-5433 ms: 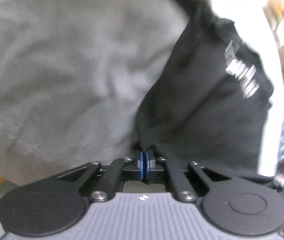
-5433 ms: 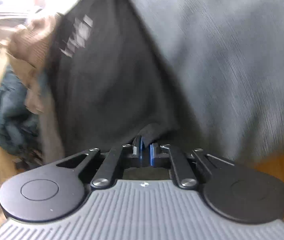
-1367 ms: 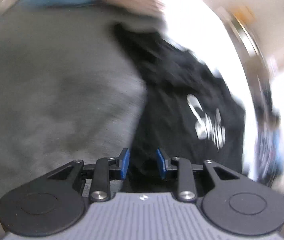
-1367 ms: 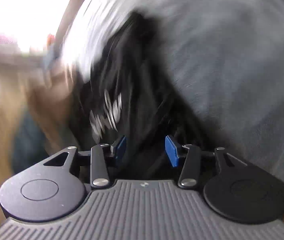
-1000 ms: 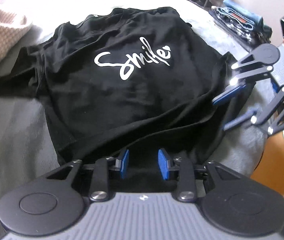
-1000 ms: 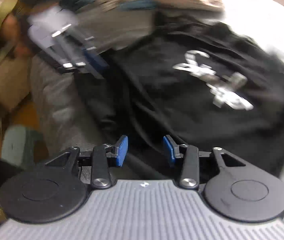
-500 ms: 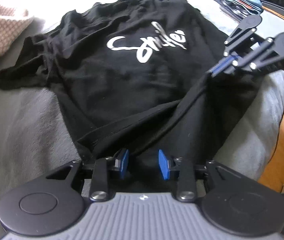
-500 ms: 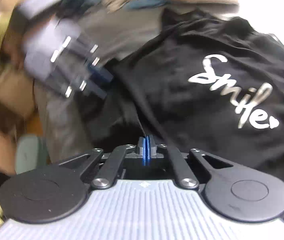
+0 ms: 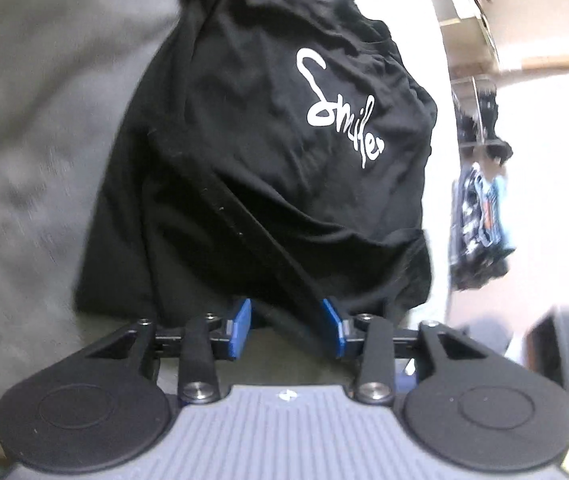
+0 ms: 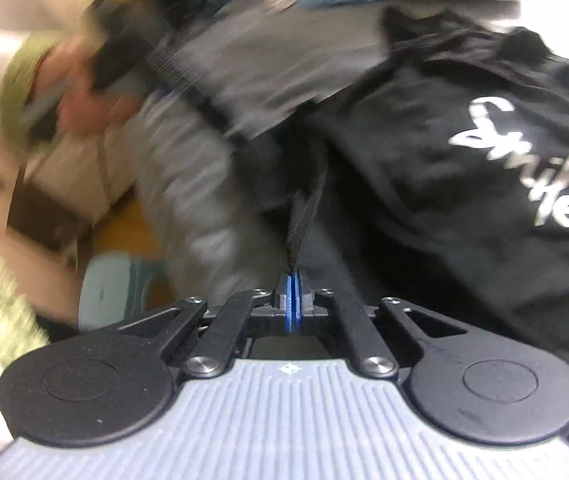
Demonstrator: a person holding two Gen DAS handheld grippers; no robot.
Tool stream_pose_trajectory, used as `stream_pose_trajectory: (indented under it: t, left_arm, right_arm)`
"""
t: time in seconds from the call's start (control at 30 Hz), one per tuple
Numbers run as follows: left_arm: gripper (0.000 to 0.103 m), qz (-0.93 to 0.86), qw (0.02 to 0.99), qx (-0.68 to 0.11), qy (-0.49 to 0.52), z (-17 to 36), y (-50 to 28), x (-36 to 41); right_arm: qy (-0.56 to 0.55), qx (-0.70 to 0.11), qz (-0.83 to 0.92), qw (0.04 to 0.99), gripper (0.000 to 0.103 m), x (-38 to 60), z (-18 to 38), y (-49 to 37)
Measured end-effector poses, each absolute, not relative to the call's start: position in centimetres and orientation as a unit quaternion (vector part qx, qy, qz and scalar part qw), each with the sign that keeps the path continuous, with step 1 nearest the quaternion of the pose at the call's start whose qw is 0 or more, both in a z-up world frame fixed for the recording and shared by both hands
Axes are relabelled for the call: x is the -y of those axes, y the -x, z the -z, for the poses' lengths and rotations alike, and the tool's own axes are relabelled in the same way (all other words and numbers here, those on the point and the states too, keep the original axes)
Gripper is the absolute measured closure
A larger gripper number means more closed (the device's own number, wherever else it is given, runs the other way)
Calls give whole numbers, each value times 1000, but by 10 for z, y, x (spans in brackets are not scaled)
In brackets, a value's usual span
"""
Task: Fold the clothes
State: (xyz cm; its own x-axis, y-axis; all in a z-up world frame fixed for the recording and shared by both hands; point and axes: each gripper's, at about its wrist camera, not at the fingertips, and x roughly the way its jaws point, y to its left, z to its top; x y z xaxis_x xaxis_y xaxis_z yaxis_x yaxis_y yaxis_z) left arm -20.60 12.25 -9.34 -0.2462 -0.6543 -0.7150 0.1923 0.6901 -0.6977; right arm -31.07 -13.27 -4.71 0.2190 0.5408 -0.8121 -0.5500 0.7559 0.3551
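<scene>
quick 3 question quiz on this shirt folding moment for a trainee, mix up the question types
1. True or false: the right gripper is shut on a pinch of the black t-shirt.
2. Multiple choice: what sits between the pads of the left gripper? A) a brown sweater B) the hem of the black t-shirt, not yet pressed C) nothing but the grey blanket
3. Fill in: the white lettering on the shirt reads ____.

Key: 1 true, a taut tuft of black cloth runs into the closed pads. 2 B, the jaws are opening and the pads stand clear of the cloth. 3 Smile.
</scene>
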Motion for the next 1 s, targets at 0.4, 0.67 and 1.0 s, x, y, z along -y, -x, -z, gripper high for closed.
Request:
stream_pose_trajectory:
  t: [0.4,0.67,1.0]
  left_arm:
    - [53,278,608,-735,115,112,215,-92]
    - [53,264,647,-710,88,93,209,-86]
    - [59,224,678,-699,35,105,192,-69]
  right_arm:
    - [73,-539,-325,774,102,94,69,357]
    - [-116,-544,-266,787,70,142,56,354]
    - [-279,-511,61,811,61,282,65,333]
